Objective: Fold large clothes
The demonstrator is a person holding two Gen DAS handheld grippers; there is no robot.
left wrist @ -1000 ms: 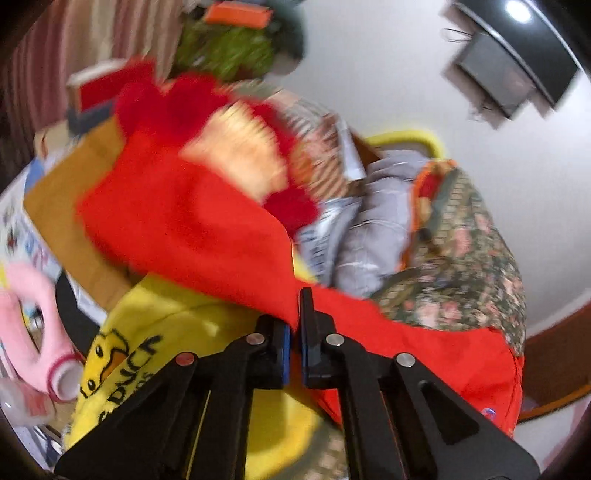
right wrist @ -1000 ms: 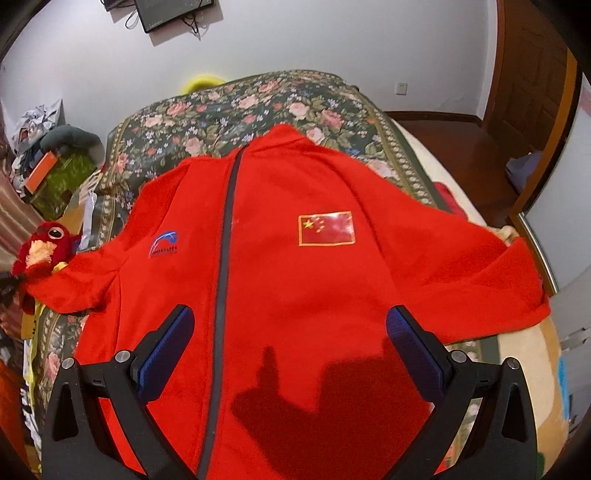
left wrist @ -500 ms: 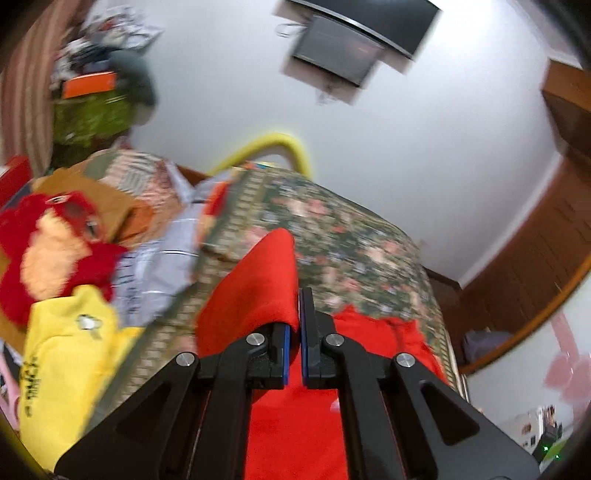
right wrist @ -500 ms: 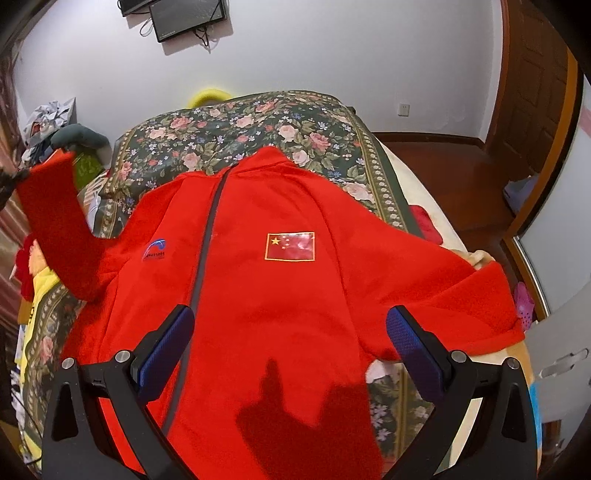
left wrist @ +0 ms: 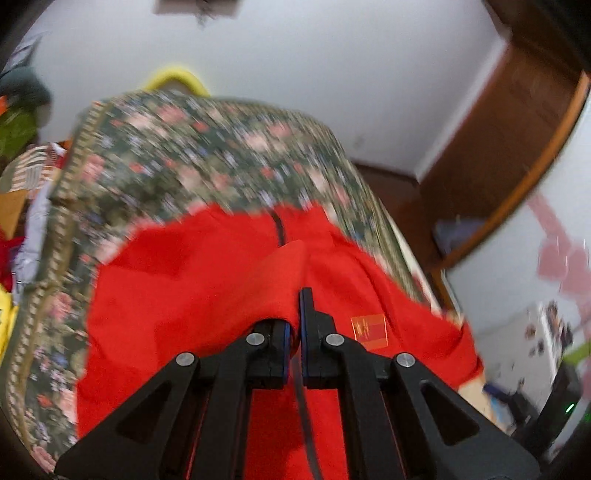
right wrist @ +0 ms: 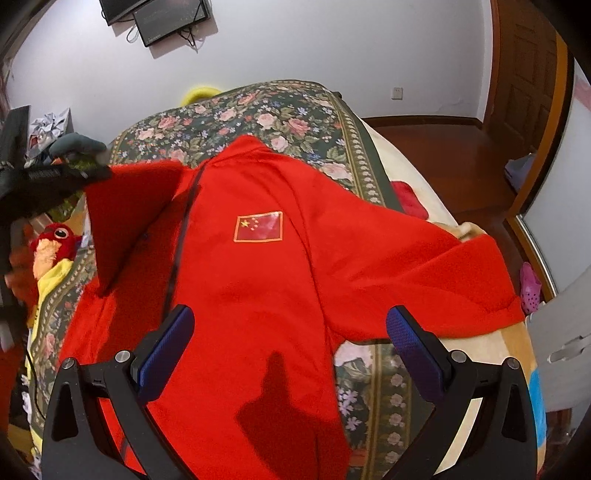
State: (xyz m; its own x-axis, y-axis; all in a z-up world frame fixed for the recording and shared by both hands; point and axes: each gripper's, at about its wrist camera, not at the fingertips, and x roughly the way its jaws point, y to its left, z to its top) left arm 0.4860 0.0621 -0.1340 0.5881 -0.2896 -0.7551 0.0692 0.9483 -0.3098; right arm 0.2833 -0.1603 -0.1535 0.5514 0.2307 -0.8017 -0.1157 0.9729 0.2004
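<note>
A large red fleece jacket with a dark zip and a flag patch lies face up on the floral bedspread. My left gripper is shut on the end of the jacket's left sleeve and holds it raised over the jacket's chest. In the right wrist view the left gripper shows at the left edge with the sleeve hanging from it. My right gripper is open and empty above the jacket's lower front. The other sleeve lies spread to the right.
A red plush toy and yellow clothing lie at the bed's left side. A pink shoe sits on the floor at right. A wooden door and a wall screen stand beyond the bed.
My left gripper has carried the left sleeve from the bed's left side up and rightward over the jacket's chest. My right gripper has stayed open above the jacket.
</note>
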